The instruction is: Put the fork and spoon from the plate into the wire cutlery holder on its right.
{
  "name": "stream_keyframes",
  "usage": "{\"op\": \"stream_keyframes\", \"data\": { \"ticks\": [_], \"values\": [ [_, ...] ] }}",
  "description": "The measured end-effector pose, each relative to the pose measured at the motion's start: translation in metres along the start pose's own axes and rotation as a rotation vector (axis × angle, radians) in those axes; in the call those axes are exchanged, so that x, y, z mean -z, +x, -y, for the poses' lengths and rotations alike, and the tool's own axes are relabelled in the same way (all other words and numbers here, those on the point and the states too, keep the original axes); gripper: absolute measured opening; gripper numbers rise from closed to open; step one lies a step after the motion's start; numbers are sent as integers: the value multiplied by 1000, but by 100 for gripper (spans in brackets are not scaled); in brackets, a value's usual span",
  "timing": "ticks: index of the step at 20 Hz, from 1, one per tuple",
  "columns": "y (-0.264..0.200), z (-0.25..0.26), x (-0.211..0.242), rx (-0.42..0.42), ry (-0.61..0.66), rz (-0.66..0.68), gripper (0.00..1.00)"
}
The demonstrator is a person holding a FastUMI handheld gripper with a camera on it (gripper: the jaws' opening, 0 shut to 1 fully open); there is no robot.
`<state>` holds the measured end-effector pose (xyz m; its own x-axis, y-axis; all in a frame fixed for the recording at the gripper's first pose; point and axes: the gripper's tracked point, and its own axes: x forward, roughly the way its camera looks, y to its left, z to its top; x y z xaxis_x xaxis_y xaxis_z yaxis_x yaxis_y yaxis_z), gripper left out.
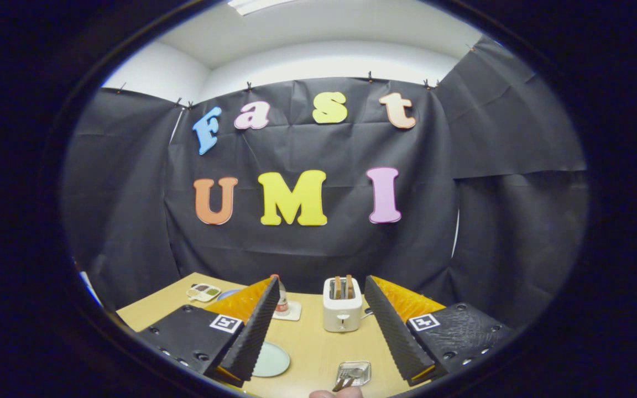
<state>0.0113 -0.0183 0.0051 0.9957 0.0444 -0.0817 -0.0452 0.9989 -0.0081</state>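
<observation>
Gripper (318, 326) fingers spread wide, holding nothing. Between them: round pale green plate (270, 360), square wire cutlery holder (354, 373) w/ metal cutlery, white toaster (342, 310) beyond.

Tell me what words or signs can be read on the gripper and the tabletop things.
No readable words.
Gripper, fingers open, holding nothing: a square black-and-white marker by each finger, pattern only.
Bottle: label too small to read.
Toaster: no legible marking.

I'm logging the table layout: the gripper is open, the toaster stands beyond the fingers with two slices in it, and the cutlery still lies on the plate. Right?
Not quite. The gripper view shows the cutlery in the wire holder, not on the plate, which is bare. The gripper is open and the toaster holds two slices.
</observation>
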Motion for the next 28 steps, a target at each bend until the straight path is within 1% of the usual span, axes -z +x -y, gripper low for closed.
{"op": "stream_keyframes", "data": {
  "ticks": [10,18,28],
  "values": [
    [-3,-7,-6,7,17,2,94],
    [6,-13,-5,-5,41,-26,94],
    [12,-16,-9,-21,58,-29,94]
  ]
}}
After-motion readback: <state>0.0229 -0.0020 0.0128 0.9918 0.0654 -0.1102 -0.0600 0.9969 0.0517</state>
